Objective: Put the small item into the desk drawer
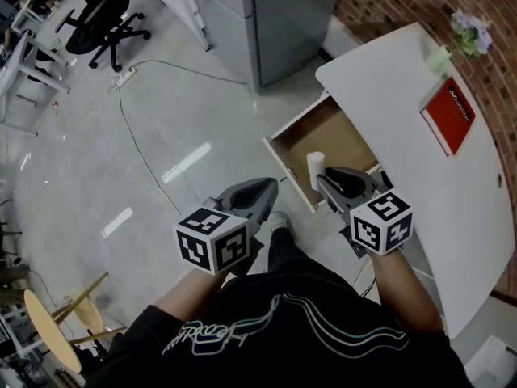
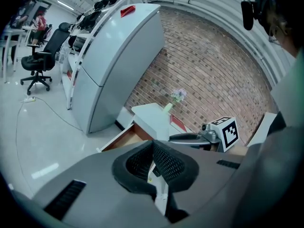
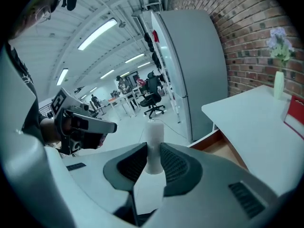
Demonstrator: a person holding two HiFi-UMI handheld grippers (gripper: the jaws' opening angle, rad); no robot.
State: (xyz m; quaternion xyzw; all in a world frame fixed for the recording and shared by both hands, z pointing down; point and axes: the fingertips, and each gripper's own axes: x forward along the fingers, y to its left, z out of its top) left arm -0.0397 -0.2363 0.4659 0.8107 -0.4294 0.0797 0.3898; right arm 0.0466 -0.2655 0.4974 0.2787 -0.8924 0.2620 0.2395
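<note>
A small white cylinder (image 1: 315,166) stands upright between the pads of my right gripper (image 1: 321,181), which is shut on it. It hangs just above the front of the open wooden desk drawer (image 1: 327,136), under the white desk (image 1: 404,160). In the right gripper view the cylinder (image 3: 154,144) sticks up out of the right gripper (image 3: 153,164), with the drawer (image 3: 219,145) beyond on the right. My left gripper (image 1: 271,184) is left of the drawer's front corner, over the floor. Its jaws are shut with nothing between them in the left gripper view (image 2: 153,146).
A red book (image 1: 448,115) and a small vase of flowers (image 1: 467,35) sit on the desk by the brick wall. A tall grey cabinet (image 1: 275,14) stands behind the drawer. A cable and power strip (image 1: 125,75), an office chair (image 1: 101,18) and a wooden stool (image 1: 48,322) are on the floor.
</note>
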